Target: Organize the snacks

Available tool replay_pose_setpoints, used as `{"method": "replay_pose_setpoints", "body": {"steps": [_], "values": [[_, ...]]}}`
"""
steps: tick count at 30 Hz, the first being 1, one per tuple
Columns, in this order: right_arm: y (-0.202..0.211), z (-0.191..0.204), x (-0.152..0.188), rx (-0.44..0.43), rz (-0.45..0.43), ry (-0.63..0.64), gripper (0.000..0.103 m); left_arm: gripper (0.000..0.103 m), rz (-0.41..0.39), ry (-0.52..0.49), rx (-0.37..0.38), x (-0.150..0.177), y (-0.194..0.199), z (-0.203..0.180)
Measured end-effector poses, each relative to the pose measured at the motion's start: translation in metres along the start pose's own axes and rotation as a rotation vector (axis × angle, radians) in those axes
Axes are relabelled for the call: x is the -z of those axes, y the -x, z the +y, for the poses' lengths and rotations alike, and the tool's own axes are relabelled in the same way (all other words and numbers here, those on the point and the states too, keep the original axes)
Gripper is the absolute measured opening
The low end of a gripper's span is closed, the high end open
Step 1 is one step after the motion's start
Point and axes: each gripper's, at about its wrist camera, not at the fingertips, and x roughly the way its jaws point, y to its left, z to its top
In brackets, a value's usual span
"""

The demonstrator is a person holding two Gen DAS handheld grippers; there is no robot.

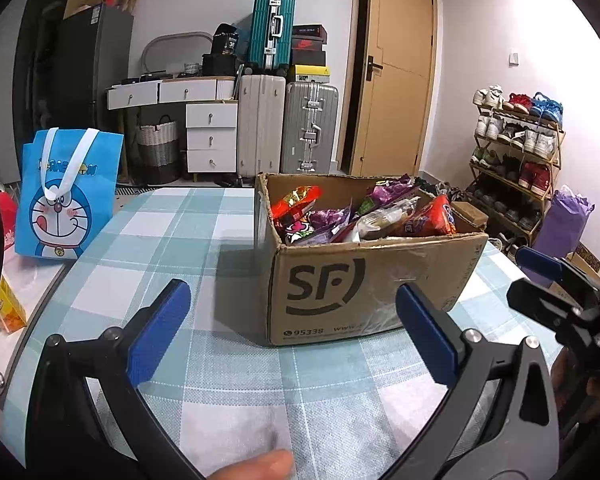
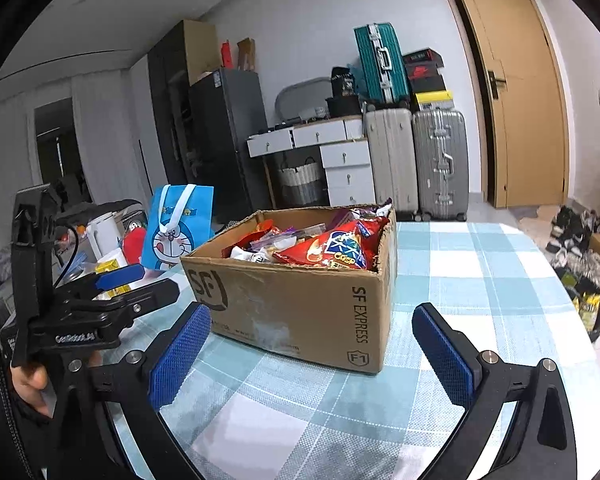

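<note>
A brown cardboard box marked SF stands on the checked tablecloth, heaped with snack packets in red and purple wrappers. My left gripper is open just in front of the box, nothing between its blue pads. My right gripper is also open, low over the cloth before the box's near corner, empty. The left gripper shows at the left of the right wrist view, and the right gripper at the right edge of the left wrist view.
A blue cartoon tote bag stands left of the box. Yellow packets, a red item and a white kettle crowd the table's left side. Suitcases, drawers, a door and a shoe rack lie behind.
</note>
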Motion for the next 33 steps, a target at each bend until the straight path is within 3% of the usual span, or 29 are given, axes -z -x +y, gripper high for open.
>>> {"method": "replay_pose_setpoints", "body": {"steps": [33], "values": [[0.004, 0.006, 0.006, 0.037, -0.051, 0.027, 0.103, 0.102, -0.035, -0.053, 0.003, 0.016, -0.007, -0.008]]}}
